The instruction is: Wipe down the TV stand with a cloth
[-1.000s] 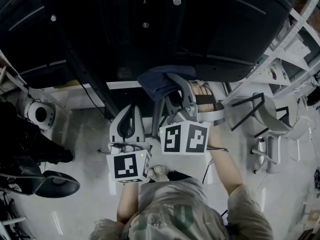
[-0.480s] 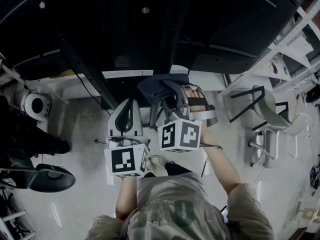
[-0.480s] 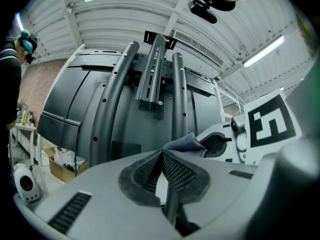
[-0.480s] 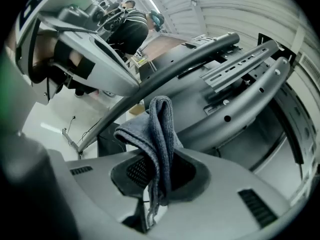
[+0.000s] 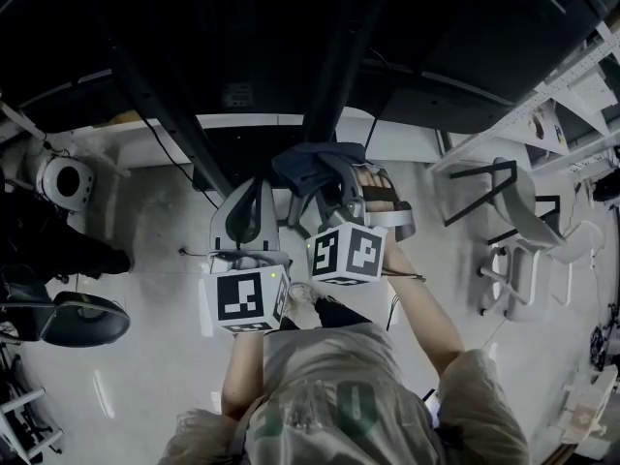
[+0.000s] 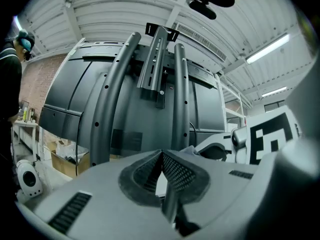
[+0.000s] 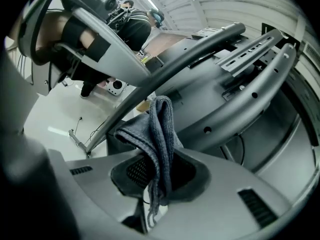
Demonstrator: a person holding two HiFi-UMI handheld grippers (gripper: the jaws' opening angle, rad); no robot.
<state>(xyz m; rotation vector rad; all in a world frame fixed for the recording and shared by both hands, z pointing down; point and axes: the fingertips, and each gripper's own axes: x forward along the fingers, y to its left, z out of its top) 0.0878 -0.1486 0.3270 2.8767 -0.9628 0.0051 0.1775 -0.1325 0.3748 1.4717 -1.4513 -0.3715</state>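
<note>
Pale floor (image 5: 145, 289), dark TV stand (image 5: 327, 76), right hand-held gripper (image 5: 329, 170) clamped on crumpled blue-grey cloth (image 7: 159, 134), left hand-held gripper (image 6: 162, 166) closed, empty

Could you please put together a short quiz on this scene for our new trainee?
1. True or false: the left gripper is shut with nothing between its jaws.
2. What holds the cloth? A. the left gripper. B. the right gripper. C. neither; it lies on the floor.
3. Missing word: in the left gripper view, a slotted rail stands between ___ round tubes of the TV stand.

Key: 1 true; 2 B; 3 two.
</note>
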